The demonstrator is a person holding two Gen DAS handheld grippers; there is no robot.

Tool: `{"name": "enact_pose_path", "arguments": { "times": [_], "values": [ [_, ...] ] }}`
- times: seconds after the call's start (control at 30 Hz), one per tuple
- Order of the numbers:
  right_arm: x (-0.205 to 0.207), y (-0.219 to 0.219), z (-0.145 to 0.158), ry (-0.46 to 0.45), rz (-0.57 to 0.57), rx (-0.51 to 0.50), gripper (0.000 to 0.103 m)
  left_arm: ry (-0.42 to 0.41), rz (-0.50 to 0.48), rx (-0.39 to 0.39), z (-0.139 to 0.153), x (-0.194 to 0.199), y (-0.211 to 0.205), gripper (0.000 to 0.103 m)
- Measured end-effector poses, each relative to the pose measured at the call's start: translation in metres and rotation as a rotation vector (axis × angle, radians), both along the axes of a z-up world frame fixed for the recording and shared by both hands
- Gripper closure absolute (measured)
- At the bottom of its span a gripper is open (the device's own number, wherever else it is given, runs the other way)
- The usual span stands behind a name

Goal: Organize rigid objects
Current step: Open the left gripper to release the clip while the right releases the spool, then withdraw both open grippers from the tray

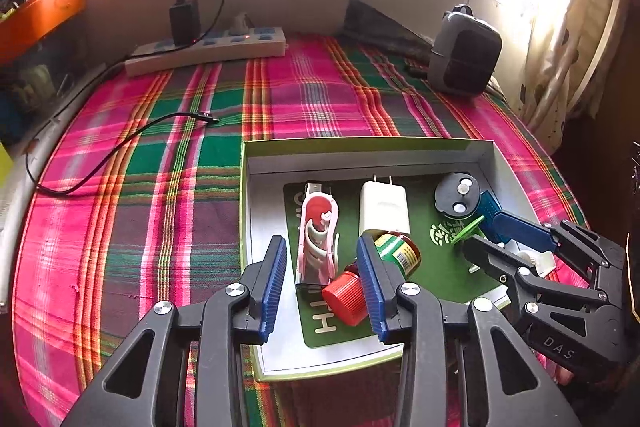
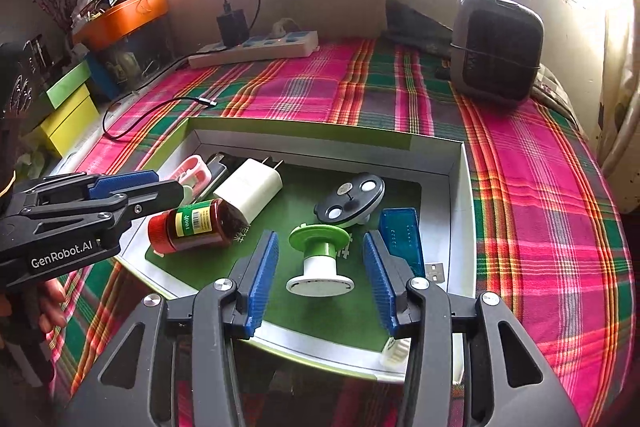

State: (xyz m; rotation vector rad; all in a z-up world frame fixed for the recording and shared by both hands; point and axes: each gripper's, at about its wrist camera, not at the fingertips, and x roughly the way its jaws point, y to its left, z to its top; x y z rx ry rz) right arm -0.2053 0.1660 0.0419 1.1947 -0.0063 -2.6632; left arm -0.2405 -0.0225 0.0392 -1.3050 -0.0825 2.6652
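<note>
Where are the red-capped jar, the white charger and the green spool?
jar point(image 2: 196, 225): right wrist view, its yellow label.
charger point(image 2: 250, 195): right wrist view, its white body.
spool point(image 2: 320, 261): right wrist view, its white stem.

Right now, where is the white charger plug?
The white charger plug lies inside the box, toward its back, between the pink holder and the black round disc, touching the red-capped bottle.

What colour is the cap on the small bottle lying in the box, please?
Red; the cap shows best in the left wrist view.
</note>
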Motion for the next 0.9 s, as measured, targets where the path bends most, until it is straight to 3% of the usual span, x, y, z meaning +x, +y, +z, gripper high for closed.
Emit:
{"name": "enact_pose_path", "arguments": {
  "times": [0.47,0.9],
  "values": [
    [0.032,0.002,0.019,0.045,-0.023,-0.012,0.057,0.063,0.037,0.008,0.019,0.047,-0.007,0.067],
    [0.069,0.005,0.024,0.051,-0.062,-0.020,0.057,0.061,0.060,0.059,0.012,0.089,-0.017,0.067]
  ]
}}
